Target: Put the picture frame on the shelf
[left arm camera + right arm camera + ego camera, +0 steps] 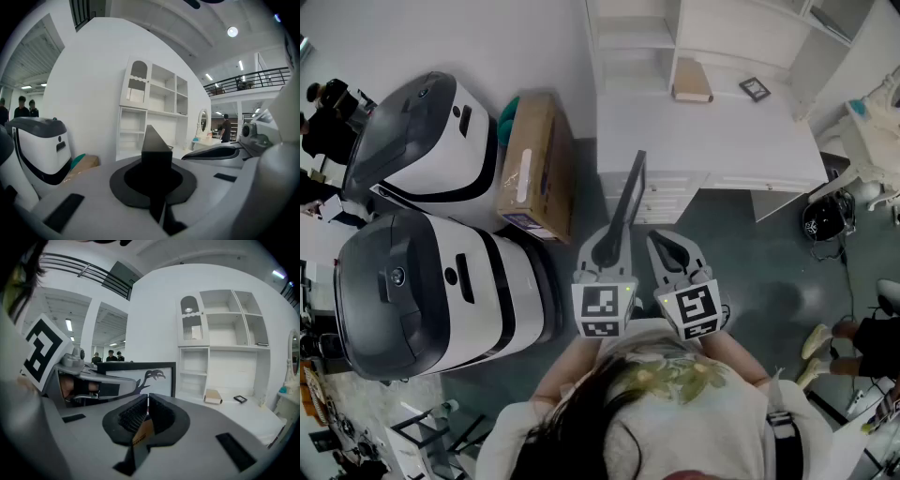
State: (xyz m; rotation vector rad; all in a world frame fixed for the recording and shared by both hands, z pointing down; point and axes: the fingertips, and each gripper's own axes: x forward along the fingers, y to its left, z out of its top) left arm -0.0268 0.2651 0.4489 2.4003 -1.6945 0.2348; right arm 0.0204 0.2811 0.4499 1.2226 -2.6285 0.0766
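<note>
- the white shelf unit (pixel 633 42) stands well ahead of you, behind its counter (pixel 703 131); a frame this long could knock a shelf edge as you bring it in.
- the picture frame (pixel 626 202) juts forward from your left gripper (pixel 607 246), clamped at its near end only, so it could swing or slip.
- your right gripper (pixel 672 248) is closed on nothing, so it gives no support.
</note>
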